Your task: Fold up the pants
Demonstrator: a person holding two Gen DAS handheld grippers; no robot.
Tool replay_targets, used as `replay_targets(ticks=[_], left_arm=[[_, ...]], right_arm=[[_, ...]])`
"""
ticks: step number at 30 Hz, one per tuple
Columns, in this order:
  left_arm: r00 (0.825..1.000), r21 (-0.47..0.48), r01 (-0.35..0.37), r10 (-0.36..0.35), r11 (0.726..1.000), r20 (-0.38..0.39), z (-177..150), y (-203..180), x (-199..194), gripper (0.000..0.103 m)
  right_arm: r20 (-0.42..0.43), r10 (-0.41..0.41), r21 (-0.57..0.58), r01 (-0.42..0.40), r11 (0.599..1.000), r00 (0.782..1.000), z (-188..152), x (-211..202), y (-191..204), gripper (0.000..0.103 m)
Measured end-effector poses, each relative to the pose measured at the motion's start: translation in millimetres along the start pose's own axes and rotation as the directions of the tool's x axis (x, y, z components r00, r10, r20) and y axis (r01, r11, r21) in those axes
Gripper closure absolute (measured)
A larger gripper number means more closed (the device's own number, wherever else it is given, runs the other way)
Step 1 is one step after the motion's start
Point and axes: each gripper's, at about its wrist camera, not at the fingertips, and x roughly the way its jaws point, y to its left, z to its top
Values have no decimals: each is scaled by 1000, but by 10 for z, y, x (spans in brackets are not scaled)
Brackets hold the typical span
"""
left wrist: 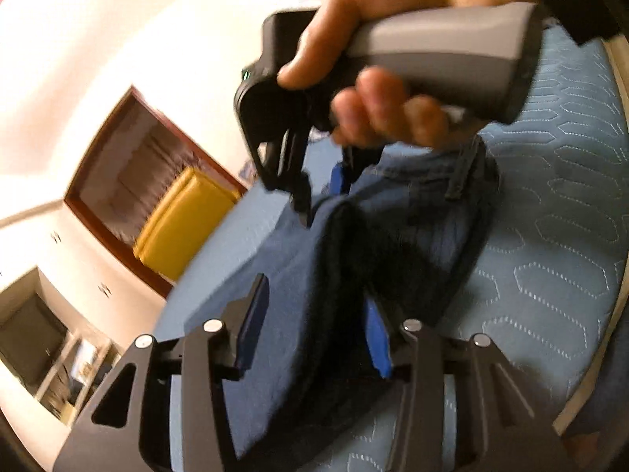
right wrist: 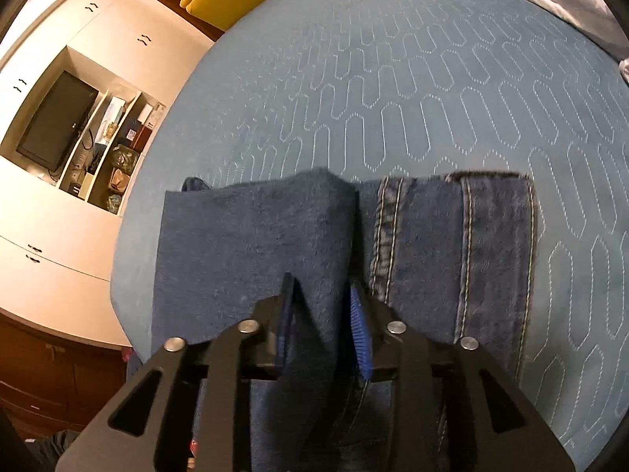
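Denim pants with fuzzy matt lining, quilted stitched cloth bedcover, glossy yellow cushion

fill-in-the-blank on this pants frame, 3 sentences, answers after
1. The pants are made of dark blue ____ with pale seam stitching.
2. They lie on a ____-coloured quilted bedspread.
3. Beyond the bed edge stands a ____-coloured cushioned seat.

In both wrist views, cloth sits between the pads of the left gripper and the right gripper; how tightly is unclear.

Answers: denim; blue; yellow
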Motion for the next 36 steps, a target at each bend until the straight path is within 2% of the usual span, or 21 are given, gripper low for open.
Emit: replay_targets(ticks=[2, 4, 6, 7, 8, 9, 11, 13, 18, 27, 29, 31, 33, 35, 36], left_arm=[[1000, 25, -3, 3, 1000, -16, 23, -63, 111, 61], [999, 63, 33, -30, 997, -44, -110, -78, 188, 83], [1000, 52, 11, -10, 999, -28, -120, -44, 187, 89], [1000, 45, 2, -1, 999, -23, -77, -42, 180, 91], [1000, 47, -9, 10, 999, -18, -68, -5, 179, 91], [1000, 55, -27, 27, 998, -7, -41, 44, 176, 92], [998, 58, -55, 54, 997, 16, -9, 118, 173, 92], [997, 79, -71, 67, 994, 44, 77, 112, 151, 92], [997, 142, -38, 27, 989, 79, 280, -128, 219, 92], [998, 246, 19, -32, 969, 52, 229, -335, 526, 92], [998, 255, 36, -48, 966, 43, 238, -355, 589, 91], [997, 258, 57, -69, 964, 39, 209, -318, 663, 80], [997, 265, 35, -53, 964, 59, 185, -310, 674, 79], [997, 239, 32, -49, 970, 63, 195, -241, 673, 67], [996, 221, 24, -42, 975, 77, 190, -157, 658, 53]], right_arm=[[-11, 4, -5, -4, 1000, 1000, 66, 25, -6, 65], [-22, 8, -18, -8, 1000, 1000, 70, 61, 73, 64], [-33, -15, -40, 14, 999, 999, 126, 112, 133, 65], [-32, -25, -55, 23, 998, 999, 143, 105, 161, 69], [-26, -21, -65, 19, 998, 999, 153, 90, 195, 82], [-15, -11, -74, 10, 997, 1000, 171, 47, 238, 89], [22, 21, -92, -19, 996, 1000, 200, -95, 342, 92], [56, 29, -105, -23, 994, 998, 223, -271, 343, 93], [95, -4, -66, 10, 998, 995, 218, -519, 18, 93], [100, 5, -31, -2, 1000, 995, 104, -425, -431, 93], [109, 7, -21, -5, 1000, 994, 44, -392, -507, 93], [128, 18, -6, -17, 1000, 992, -8, -380, -578, 92], [143, -6, 11, 4, 1000, 990, -34, -367, -616, 90], [161, -24, 13, 22, 1000, 987, -47, -377, -608, 88], [171, -41, 9, 40, 999, 984, -52, -400, -584, 83]])
